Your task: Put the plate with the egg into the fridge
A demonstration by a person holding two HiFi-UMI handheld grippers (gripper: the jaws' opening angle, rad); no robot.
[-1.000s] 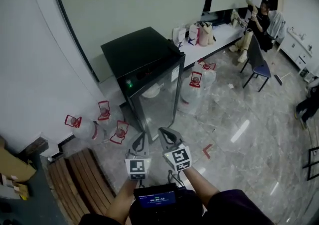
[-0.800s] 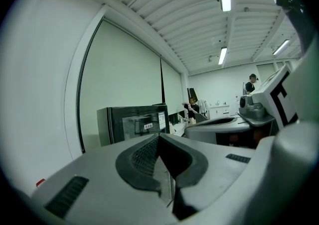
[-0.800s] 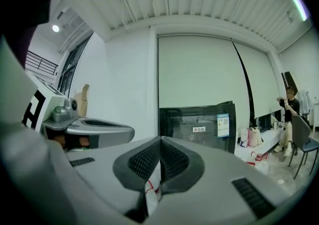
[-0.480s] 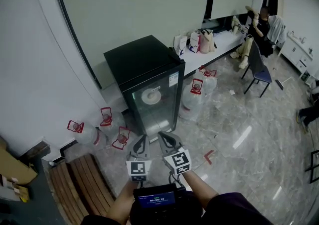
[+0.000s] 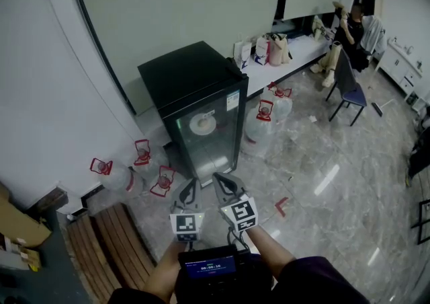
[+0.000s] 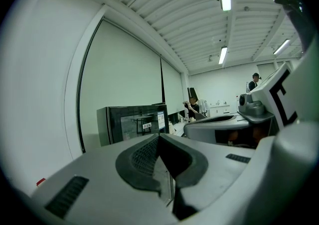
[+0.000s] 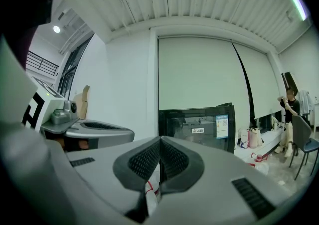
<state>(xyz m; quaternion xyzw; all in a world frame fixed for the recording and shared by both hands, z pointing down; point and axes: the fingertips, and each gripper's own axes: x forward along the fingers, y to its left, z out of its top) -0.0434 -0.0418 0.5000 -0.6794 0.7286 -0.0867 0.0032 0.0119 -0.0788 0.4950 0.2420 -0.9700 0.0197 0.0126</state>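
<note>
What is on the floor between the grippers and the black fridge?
Nothing: in the head view only bare floor lies between the left gripper, the right gripper and the fridge. A water jug stands off to the left.

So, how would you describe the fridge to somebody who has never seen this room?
Look along the pale wall with the roller blinds; the fridge stands on the floor against it. It is the only black box there. A white plate shows through its glass door, while its neighbours are clear water jugs with red handles.
</note>
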